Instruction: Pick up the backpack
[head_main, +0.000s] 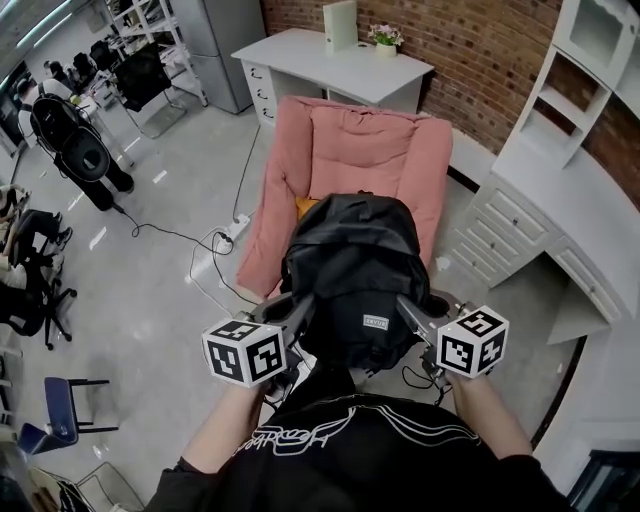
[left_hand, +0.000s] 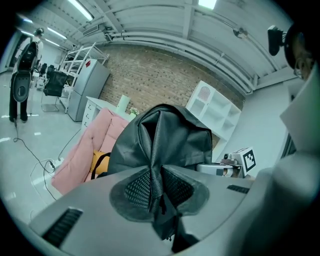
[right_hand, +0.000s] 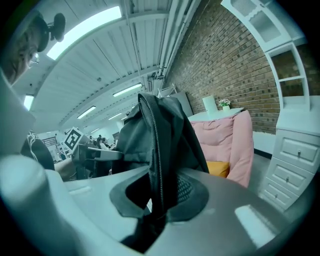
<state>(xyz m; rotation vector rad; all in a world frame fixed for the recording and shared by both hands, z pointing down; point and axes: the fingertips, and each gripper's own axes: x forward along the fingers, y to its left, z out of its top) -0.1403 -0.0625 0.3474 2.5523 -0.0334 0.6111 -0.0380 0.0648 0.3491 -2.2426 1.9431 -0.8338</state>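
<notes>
I am on the lifting step. My left gripper (left_hand: 155, 186) has its fingers (left_hand: 134, 187) shut tight on a fold of the bag (head_main: 350, 265). My right gripper (right_hand: 160, 190) pinches a fold on the other side. The bag hangs between them, over the front of the pink chair (head_main: 350, 150). Next, I think both sides must go up evenly so it does not tip. The bag is black, soft woven cloth with a round top. The chair looks puffy.

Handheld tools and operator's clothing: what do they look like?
The left tool and right tool are grey moulded bodies with dark mesh-textured pads, each carrying a white cube with black square markers. Thin dark cable under the right one. Black top with white line print.
</notes>
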